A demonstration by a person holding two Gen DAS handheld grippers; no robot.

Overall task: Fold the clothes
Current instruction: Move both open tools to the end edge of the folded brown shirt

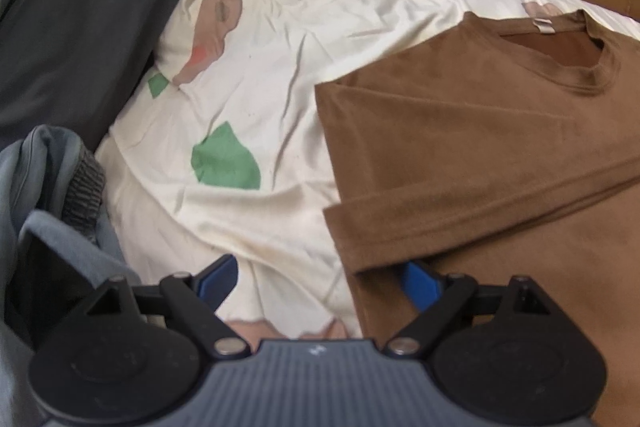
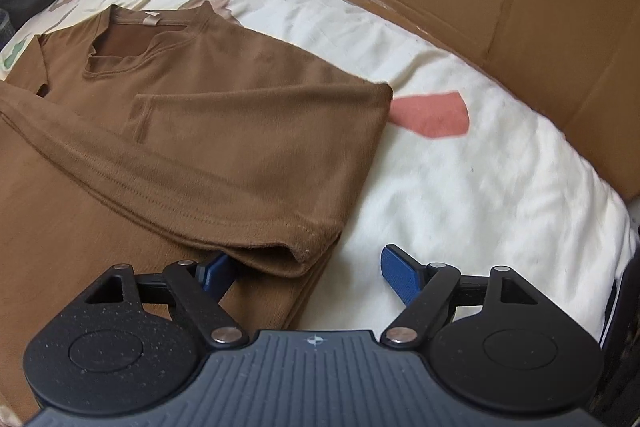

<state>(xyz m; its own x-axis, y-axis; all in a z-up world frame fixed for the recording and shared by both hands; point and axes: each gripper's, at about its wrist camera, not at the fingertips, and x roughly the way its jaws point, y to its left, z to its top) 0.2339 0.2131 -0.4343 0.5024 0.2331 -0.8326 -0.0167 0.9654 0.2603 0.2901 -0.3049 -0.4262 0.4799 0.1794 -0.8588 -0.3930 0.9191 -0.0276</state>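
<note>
Both tools, left tool (image 1: 316,277) and right tool (image 2: 308,269), gape released astride our brown T-shirt's (image 2: 192,131) folded hem on the bedsheet (image 2: 460,187); at twelve o'clock lies its collar. Pinching one layer only could undo our fold.

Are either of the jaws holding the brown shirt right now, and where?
Neither. Both the left gripper and right gripper stand open at the folded brown shirt's opposite edges, not clamped.
</note>
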